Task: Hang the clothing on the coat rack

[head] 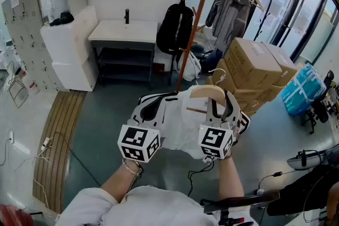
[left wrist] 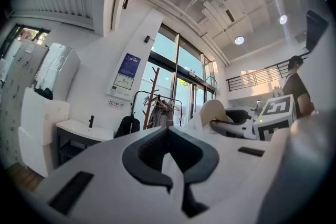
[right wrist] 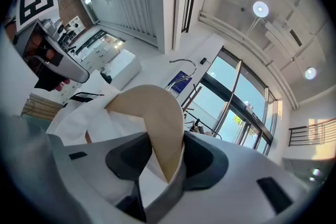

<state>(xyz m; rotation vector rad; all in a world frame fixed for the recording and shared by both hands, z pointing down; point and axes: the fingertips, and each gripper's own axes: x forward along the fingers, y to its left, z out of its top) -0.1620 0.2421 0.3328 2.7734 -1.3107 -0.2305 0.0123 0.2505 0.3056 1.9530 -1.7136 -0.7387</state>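
Observation:
A white garment with black trim hangs on a pale wooden hanger, held up in front of me. My right gripper is shut on the hanger's arm, with white cloth draped beside it. My left gripper is shut on the garment's left shoulder, and a sliver of white cloth shows between its pads. The orange-brown coat rack stands ahead across the floor, with a black backpack hung on it. It shows far off in the left gripper view as a thin coat rack.
A black clothes rail with hangers and grey clothes stands behind the rack. Stacked cardboard boxes and a blue wrapped bundle are at the right. At the left stand a white sink table and a cabinet. Cables lie on the floor.

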